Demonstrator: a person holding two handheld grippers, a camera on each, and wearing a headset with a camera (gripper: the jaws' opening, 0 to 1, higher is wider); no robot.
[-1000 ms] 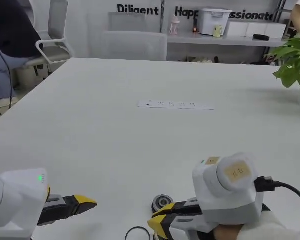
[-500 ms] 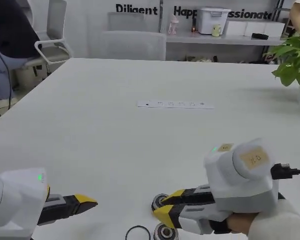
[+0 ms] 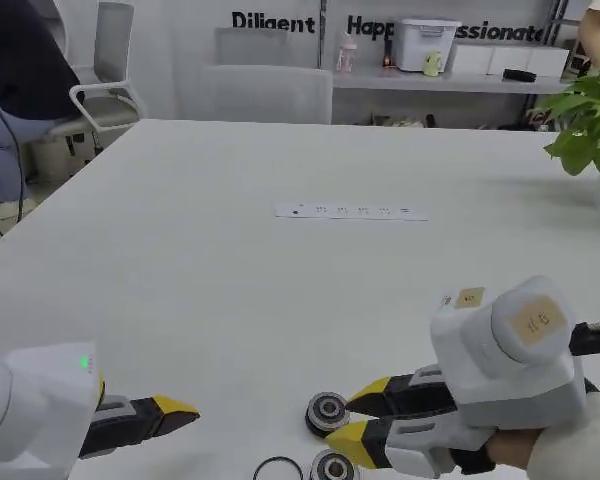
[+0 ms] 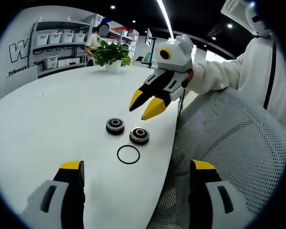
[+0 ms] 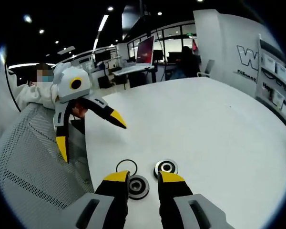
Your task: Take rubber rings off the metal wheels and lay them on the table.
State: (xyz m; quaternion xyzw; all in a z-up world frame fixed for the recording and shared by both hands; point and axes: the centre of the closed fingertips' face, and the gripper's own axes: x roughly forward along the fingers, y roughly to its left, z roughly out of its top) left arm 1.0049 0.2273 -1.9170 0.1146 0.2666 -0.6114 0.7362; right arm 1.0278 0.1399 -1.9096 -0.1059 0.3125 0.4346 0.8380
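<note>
Big white table point(image 3: 280, 290) smooth, matt; round silver metal wheel point(image 3: 327, 410) and its twin point(image 3: 334, 466) shiny, black rims dull; thin black rubber ring point(image 4: 128, 146) matt

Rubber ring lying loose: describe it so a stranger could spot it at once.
On the white table, look at the near edge by the right gripper. Beside two metal wheels lies the rubber ring: a thin, flat black hoop, open through its middle, not a thick disc.

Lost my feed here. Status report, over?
Left gripper open, empty. Right gripper open, tips by far wheel and near wheel. One rubber ring flat on table. Nothing blocking.
</note>
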